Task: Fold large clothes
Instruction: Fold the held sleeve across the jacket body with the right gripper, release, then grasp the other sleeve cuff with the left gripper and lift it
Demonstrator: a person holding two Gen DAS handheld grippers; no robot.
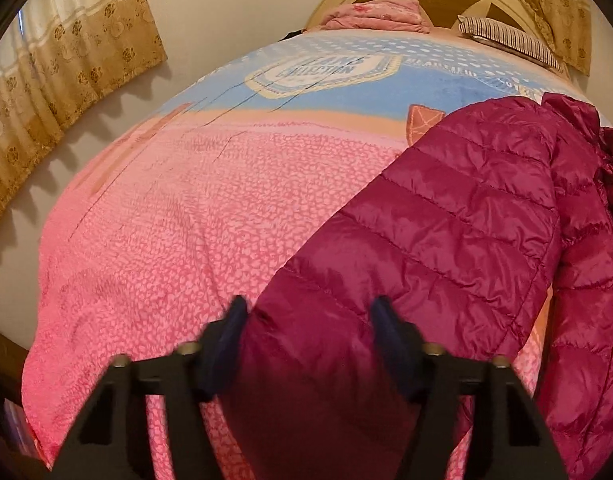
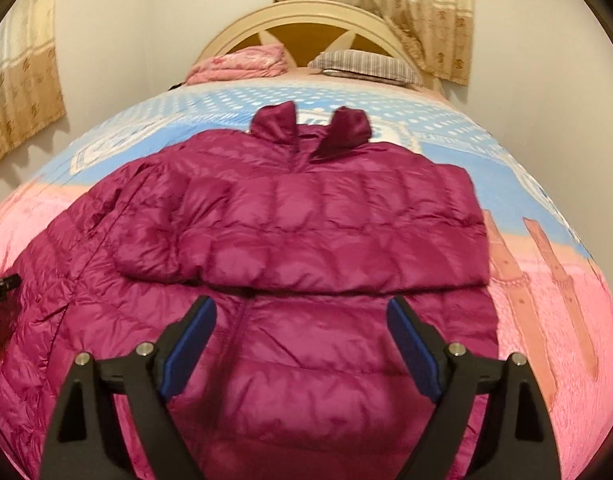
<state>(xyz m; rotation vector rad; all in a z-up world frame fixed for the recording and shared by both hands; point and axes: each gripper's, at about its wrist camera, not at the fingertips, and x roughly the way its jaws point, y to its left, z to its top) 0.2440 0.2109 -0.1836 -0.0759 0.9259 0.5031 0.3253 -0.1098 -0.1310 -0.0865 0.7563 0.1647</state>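
Currently one magenta quilted jacket [image 2: 306,232] is lying flat on the bed [image 1: 154,216], spreading across the middle of the pink and blue bedspread toward the foot edge. Its collar [image 2: 310,128] is pointing toward the headboard [image 2: 306,20], with two collar flaps standing up. One sleeve [image 2: 338,236] is lying folded across the chest of the jacket, while the other sleeve [image 1: 426,248] is stretching out toward the left side of the bed.

Two tools are showing, one per view. The left tool [image 1: 306,312] is hovering over the outstretched sleeve's cuff end, its two blue-padded fingers [image 1: 232,320] standing apart with the sleeve fabric seen between them; whether they are touching the fabric cannot be told. The right tool [image 2: 302,308] is hanging above the jacket's lower body, near the foot edge, its two fingers [image 2: 194,332] spread wide and gripping nothing.

At the head edge of the bed one folded pink blanket [image 2: 238,64] and one striped pillow [image 2: 366,62] are resting side by side. Two patterned curtains [image 2: 390,4] are hanging on the walls.
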